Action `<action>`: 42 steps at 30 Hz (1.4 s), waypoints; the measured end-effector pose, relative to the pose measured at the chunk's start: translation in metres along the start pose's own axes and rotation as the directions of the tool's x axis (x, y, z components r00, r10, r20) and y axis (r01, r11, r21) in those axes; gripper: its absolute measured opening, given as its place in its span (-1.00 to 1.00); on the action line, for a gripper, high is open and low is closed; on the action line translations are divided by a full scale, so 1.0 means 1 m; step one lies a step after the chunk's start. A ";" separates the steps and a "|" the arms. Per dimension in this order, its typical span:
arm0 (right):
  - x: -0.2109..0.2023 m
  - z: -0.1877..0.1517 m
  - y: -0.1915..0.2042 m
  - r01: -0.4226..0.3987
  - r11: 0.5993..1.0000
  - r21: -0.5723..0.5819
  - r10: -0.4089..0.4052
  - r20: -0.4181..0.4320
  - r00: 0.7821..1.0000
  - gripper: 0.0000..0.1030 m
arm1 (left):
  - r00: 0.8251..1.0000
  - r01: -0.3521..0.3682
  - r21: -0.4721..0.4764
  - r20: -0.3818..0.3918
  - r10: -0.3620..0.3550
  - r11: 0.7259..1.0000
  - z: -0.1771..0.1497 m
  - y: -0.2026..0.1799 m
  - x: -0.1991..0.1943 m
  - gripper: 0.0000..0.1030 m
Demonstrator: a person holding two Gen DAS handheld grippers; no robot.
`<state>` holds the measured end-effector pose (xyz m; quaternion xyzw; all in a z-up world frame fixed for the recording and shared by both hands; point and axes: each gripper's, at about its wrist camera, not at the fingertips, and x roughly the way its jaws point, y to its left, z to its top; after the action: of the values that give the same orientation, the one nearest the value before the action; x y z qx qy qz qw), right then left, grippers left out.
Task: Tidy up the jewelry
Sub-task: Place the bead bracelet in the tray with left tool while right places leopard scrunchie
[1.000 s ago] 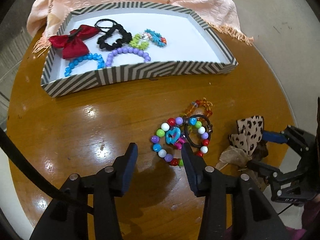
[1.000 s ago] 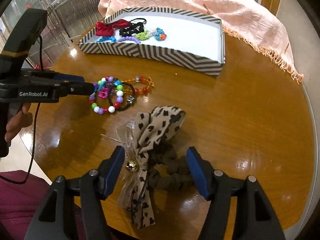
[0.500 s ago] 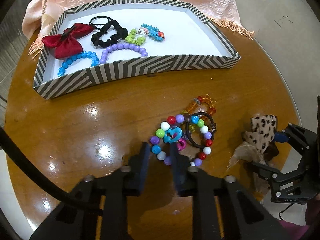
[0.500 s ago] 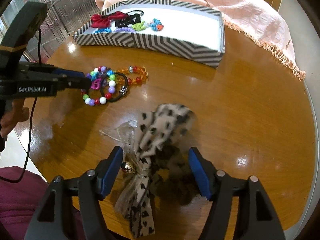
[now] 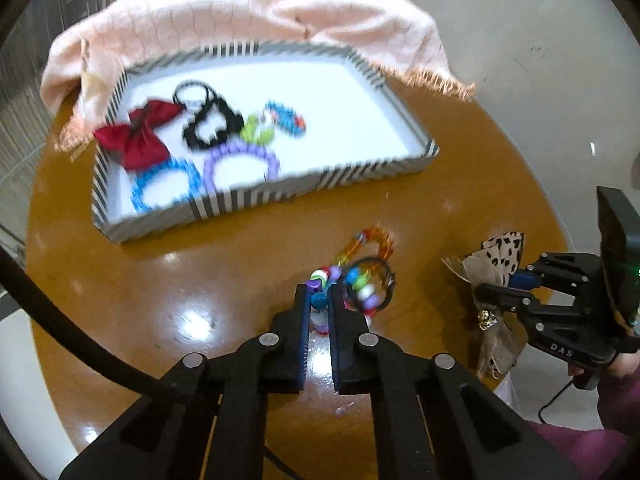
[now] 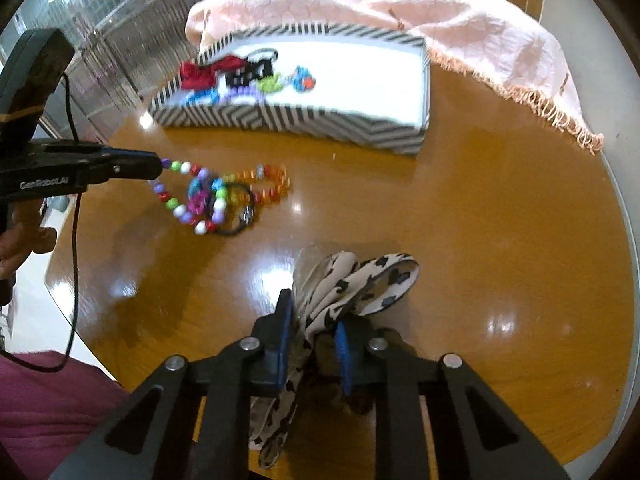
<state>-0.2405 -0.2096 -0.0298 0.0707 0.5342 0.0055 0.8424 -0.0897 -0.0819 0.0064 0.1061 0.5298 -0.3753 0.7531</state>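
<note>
My left gripper (image 5: 320, 300) is shut on the multicoloured bead bracelet (image 5: 360, 288) and lifts one end off the round wooden table; it also shows in the right wrist view (image 6: 188, 200), hanging from the left gripper (image 6: 160, 164). An orange bead bracelet (image 6: 264, 180) and a black hair tie (image 6: 236, 212) lie tangled with it. My right gripper (image 6: 312, 336) is shut on the leopard-print hair bow (image 6: 360, 284), also seen in the left wrist view (image 5: 496, 260). The striped tray (image 5: 304, 188) behind holds a red bow (image 5: 136, 136), a black scrunchie (image 5: 208, 128) and several bead bracelets.
A pink fringed cloth (image 5: 240, 12) is draped behind and over the tray's far edge. The table edge (image 6: 624, 240) curves close on the right, with floor beyond. Bare wood (image 5: 160, 280) lies between the tray and my grippers.
Both grippers have closed: the left on the multicoloured bracelet, the right on the leopard bow. Both have risen, lifting their items partly off the table.
</note>
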 end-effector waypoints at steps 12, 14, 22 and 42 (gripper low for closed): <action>-0.043 0.050 -0.007 -0.049 0.998 0.029 0.044 0.149 0.988 -0.64 | 0.990 -0.038 0.022 0.134 0.034 0.999 0.044 0.004 -0.064 -1.00; -0.047 0.060 -0.011 -0.049 0.998 0.038 0.041 0.170 0.985 -0.64 | 0.987 -0.052 0.017 0.151 0.049 0.998 0.053 0.007 -0.068 -1.00; -0.047 0.109 -0.025 -0.023 0.999 0.046 0.013 0.221 0.975 -0.63 | 0.979 -0.099 0.027 0.179 0.092 0.995 0.092 -0.002 -0.064 -1.00; 0.028 0.205 -0.053 -0.042 0.997 0.063 0.030 0.174 0.984 -0.63 | 0.975 -0.189 -0.023 0.119 0.190 0.982 0.197 0.025 0.025 -1.00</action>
<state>-0.0472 -0.2827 0.0247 0.1085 0.4576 -0.0033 0.8825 0.0728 -0.1855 0.0609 0.1289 0.4729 -0.3046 0.8167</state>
